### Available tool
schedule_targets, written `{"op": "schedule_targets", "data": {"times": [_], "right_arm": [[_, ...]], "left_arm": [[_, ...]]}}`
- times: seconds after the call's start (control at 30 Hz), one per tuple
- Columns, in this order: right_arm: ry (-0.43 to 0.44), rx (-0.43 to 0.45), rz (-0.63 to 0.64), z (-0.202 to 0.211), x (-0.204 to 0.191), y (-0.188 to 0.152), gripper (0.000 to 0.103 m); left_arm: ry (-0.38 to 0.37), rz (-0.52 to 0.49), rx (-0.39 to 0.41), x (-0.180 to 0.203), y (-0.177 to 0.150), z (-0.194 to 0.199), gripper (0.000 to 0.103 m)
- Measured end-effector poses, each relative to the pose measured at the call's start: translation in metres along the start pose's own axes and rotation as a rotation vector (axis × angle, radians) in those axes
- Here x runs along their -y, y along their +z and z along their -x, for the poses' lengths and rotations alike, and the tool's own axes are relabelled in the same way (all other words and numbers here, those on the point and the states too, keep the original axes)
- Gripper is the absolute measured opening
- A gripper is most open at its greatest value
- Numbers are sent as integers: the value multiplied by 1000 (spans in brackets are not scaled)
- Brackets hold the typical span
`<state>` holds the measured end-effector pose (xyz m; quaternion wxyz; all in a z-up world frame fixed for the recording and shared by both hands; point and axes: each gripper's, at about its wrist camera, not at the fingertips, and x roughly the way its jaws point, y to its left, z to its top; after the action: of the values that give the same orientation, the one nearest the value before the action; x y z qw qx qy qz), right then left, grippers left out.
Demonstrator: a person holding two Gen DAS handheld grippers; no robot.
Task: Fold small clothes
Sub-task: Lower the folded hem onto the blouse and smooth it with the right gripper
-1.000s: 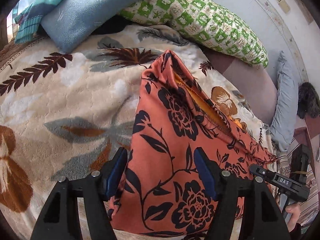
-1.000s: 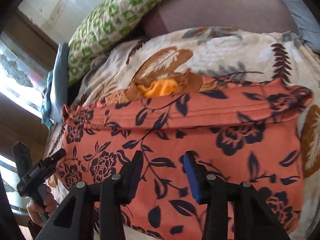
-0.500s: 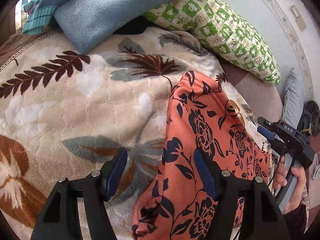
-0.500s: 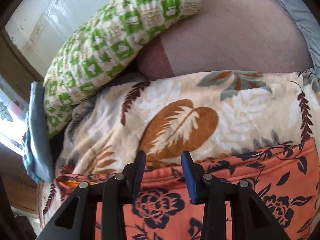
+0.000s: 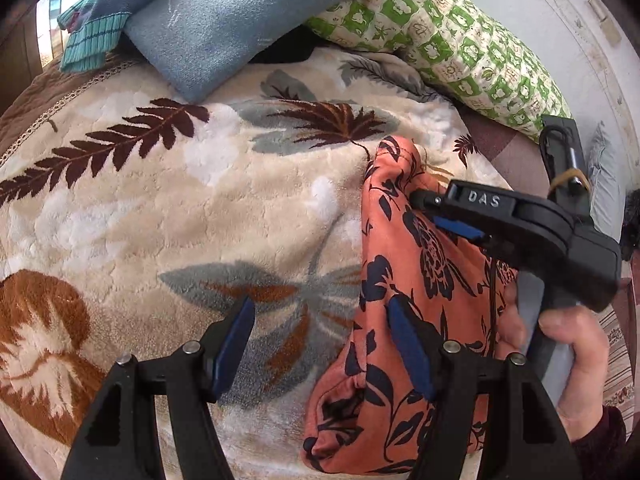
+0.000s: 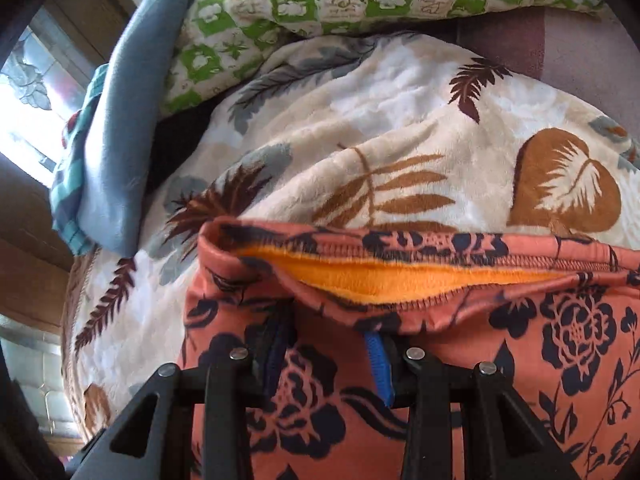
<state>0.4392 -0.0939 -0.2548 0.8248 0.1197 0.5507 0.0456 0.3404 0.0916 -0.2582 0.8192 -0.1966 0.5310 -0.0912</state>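
— Where's the garment?

— The orange floral garment (image 5: 404, 292) lies on the leaf-patterned blanket (image 5: 180, 208) covering the bed, bunched into a long folded shape. In the right wrist view its hem (image 6: 400, 276) gapes, showing a bright orange fleece lining.

— And the right claw (image 6: 326, 344)?

— Its blue pads are partly tucked under a fold of that hem, with cloth between them. The jaws stand narrowly apart; whether they actually pinch the fabric, I cannot tell. In the left wrist view the same claw (image 5: 448, 216) lies over the garment's far part, the person's right hand (image 5: 568, 352) wrapped round its handle.

— The left claw (image 5: 320, 344)?

— Wide open, holding nothing. One pad hangs over bare blanket, the other over the garment's edge.

— What lies beyond?

— Toward the head of the bed, a blue pillow (image 5: 248, 12) and a green-and-white checked pillow (image 5: 448, 44) rest against the blanket's far edge. A teal striped cloth (image 5: 96, 20) sits beside the blue pillow.
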Motion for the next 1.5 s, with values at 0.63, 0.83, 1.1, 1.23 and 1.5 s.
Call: {"op": "schedule_targets", "data": {"times": [0.63, 0.83, 1.1, 1.23, 1.5], "right_arm": [[-211, 163, -342, 161, 269, -53, 32], [-240, 115, -487, 125, 346, -51, 31], [-266, 167, -409, 132, 339, -45, 33], [-217, 232, -370, 182, 328, -75, 33], [-177, 177, -278, 226, 288, -160, 33]], "left_arm": [[52, -164, 29, 34, -18, -7, 70], [48, -141, 11, 28, -11, -18, 75], [52, -142, 27, 30, -1, -20, 77], [28, -179, 93, 35, -2, 2, 77], [74, -192, 64, 30, -12, 2, 77]]}}
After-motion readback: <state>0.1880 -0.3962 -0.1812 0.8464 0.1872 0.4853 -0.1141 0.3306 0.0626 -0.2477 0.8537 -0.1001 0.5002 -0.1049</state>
